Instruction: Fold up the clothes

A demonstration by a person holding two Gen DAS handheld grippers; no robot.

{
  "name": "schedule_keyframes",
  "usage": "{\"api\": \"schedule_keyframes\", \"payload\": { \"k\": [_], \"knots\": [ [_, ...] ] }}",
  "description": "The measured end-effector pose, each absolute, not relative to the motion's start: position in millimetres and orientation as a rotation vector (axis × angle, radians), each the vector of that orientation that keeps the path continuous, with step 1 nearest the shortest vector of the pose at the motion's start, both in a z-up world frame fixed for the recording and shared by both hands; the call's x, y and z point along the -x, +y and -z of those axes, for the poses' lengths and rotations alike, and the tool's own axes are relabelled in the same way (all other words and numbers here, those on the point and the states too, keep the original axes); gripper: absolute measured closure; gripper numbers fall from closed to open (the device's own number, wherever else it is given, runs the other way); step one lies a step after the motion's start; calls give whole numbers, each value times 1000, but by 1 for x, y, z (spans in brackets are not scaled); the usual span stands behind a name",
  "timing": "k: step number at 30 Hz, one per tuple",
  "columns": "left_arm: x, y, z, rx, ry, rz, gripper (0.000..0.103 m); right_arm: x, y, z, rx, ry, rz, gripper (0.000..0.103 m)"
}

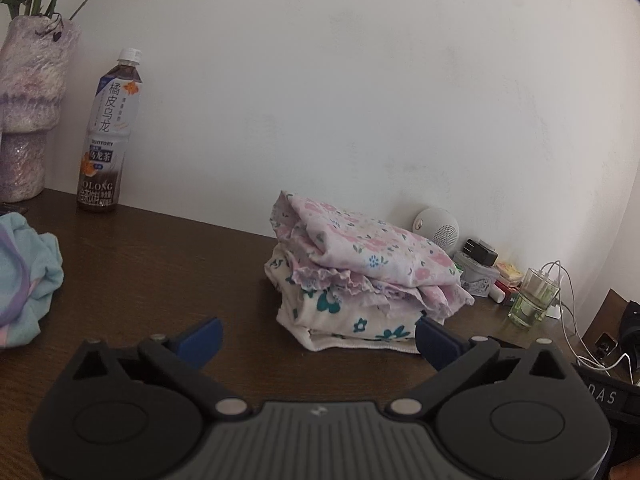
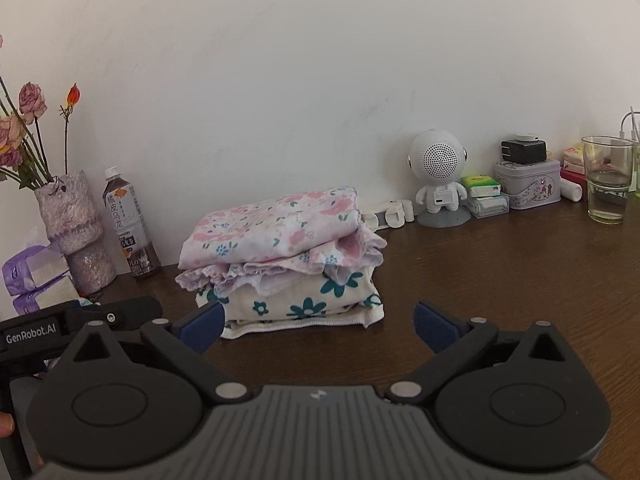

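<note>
On the dark wooden table, near the far wall, two folded floral garments sat stacked, while I held my left gripper and right gripper spread wide, grasping nothing, a crumpled pale-blue cloth lying far left.

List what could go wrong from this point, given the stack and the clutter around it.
1. The pink floral garment sits loosely on the cream one with teal flowers, its ruffled edge overhanging; a nudge from either open gripper, left or right, could shift it.
2. The blue garment is still crumpled; dragging it over might tip the tea bottle.
3. The glass of liquid stands near charging cables; a wide sweep could spill it.
</note>
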State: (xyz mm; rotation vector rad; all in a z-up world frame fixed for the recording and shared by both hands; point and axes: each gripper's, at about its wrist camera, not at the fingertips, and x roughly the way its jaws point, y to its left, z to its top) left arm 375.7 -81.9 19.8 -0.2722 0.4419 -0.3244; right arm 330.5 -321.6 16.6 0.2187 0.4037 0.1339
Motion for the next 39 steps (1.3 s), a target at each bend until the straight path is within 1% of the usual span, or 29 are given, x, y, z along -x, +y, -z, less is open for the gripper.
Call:
{"api": "schedule_keyframes", "payload": {
  "k": [15, 28, 31, 39],
  "knots": [
    [-301, -76, -20, 246, 476, 342, 0, -256, -309, -14, -212, 430, -104, 0],
    [-226, -71, -14, 231, 541, 336, 0, -194, -305, -10, -204, 483, -110, 0],
    [-207, -70, -15, 221, 556, 359, 0, -174, -303, -13, -188, 472, -112, 0],
    [-150, -67, -22, 193, 534, 407, 0, -120, -300, -16, -182, 480, -134, 0]
  ]
}}
